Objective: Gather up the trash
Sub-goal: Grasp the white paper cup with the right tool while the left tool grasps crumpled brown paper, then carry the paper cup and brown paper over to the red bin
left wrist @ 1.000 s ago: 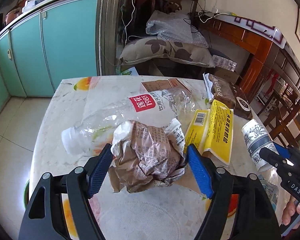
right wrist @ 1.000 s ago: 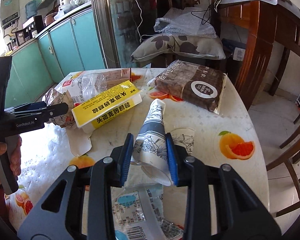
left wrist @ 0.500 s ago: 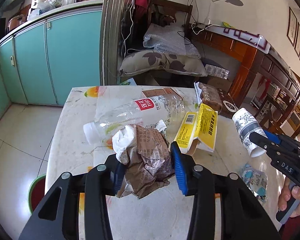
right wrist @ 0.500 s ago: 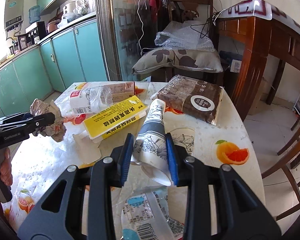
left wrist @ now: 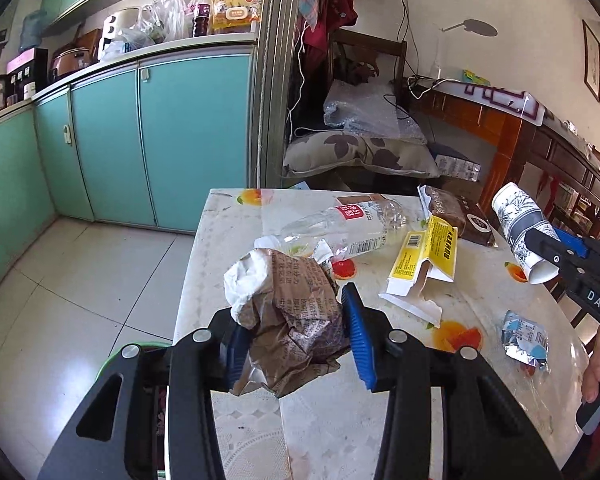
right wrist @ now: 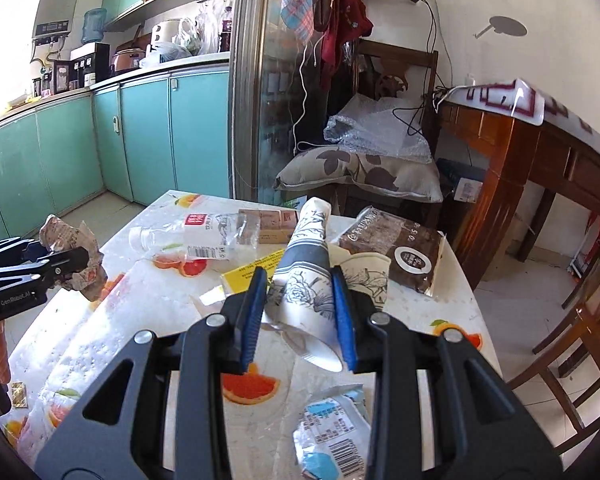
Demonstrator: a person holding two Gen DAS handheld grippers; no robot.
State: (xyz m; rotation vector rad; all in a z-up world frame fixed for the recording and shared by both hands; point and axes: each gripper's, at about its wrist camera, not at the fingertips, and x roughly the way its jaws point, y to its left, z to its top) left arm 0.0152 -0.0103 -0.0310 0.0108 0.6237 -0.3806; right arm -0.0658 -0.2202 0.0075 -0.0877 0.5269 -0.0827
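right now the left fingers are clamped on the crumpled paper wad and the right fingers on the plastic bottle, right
Not quite. The left gripper does clamp the crumpled paper wad, but the right gripper grips the flattened paper cup, as the right wrist view shows. The plastic bottle lies on the table.

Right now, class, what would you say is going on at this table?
A person is clearing trash with a handheld gripper in each hand. The left gripper is clamped on a crumpled paper wad, having just closed on it. The right gripper holds a squashed paper cup. On the table lie a plastic bottle, a yellow box, a brown packet and a blue wrapper.
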